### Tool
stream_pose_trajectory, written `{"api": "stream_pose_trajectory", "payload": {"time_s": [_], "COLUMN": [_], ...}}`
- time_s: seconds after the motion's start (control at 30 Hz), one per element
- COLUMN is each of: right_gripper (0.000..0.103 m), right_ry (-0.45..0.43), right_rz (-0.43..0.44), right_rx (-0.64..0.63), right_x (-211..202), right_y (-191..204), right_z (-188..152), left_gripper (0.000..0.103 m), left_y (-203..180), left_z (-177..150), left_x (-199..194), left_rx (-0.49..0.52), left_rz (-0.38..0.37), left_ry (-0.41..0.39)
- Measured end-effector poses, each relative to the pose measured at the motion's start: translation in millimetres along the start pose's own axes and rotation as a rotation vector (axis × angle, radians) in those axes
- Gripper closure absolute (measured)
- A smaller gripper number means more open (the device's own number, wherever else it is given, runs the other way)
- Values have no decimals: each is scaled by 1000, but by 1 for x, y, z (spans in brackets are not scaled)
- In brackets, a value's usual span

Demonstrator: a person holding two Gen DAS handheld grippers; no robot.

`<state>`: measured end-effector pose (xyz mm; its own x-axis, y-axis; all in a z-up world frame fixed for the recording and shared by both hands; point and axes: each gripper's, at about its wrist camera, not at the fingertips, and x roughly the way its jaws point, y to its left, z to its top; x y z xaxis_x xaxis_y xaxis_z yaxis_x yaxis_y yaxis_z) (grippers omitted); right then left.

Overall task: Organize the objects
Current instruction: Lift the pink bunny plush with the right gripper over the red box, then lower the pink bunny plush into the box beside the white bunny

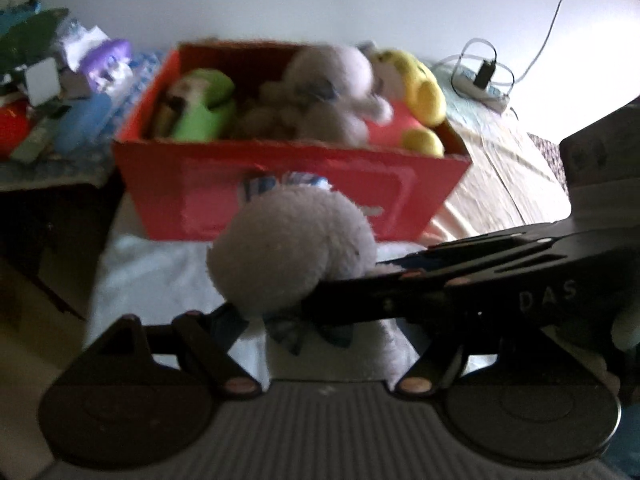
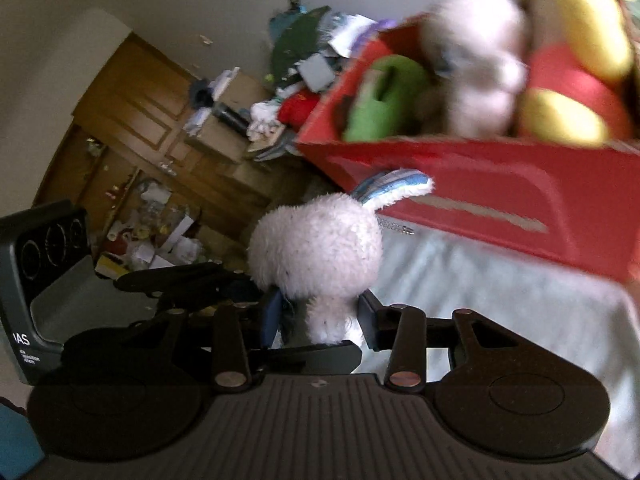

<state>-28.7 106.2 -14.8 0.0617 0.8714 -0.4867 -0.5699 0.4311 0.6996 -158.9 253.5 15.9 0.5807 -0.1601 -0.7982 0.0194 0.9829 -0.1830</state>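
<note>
A white plush bunny (image 1: 292,248) with blue-striped ears is held in front of a red cardboard box (image 1: 292,196). My left gripper (image 1: 316,316) is shut on the bunny's neck. My right gripper (image 2: 320,320) is shut on the same bunny (image 2: 316,248) around its body; its fingers reach in from the right in the left wrist view (image 1: 460,280). The box (image 2: 480,188) holds a green plush (image 1: 204,108), another white plush (image 1: 336,88) and a yellow and red plush (image 1: 420,92). The bunny's lower body is hidden behind the fingers.
The box stands on a bed with a pale sheet (image 1: 152,276). A cluttered side table (image 1: 52,92) with toys stands to the left. A power strip with a cable (image 1: 484,80) lies at the back right. A wooden cabinet (image 2: 152,120) with clutter shows in the right wrist view.
</note>
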Motion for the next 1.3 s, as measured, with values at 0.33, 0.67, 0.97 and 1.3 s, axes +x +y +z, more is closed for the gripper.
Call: {"api": "stream_pose_trajectory", "payload": {"time_s": [0.33,0.67,0.97,1.3], "right_gripper": [59,60,59,59], "right_ry": [-77,-253,-358,-354], "right_rz": [20,-74,-230,-332], "right_rx": [-61,-22,35,87], "right_x": [18,8,9,33], "right_y": [33,36,17,-8], "right_z": [33,56,69,94], "left_gripper": [25,25,25,25], "left_y": [42,55,53,72], "left_z": [23,68,104,131], "left_x": [-35,-36,10,62], "left_rx": [62,158,184,128], "left_rz": [-11,-120,-185,-215], "left_ry": [-104,-194,-170,-104]}}
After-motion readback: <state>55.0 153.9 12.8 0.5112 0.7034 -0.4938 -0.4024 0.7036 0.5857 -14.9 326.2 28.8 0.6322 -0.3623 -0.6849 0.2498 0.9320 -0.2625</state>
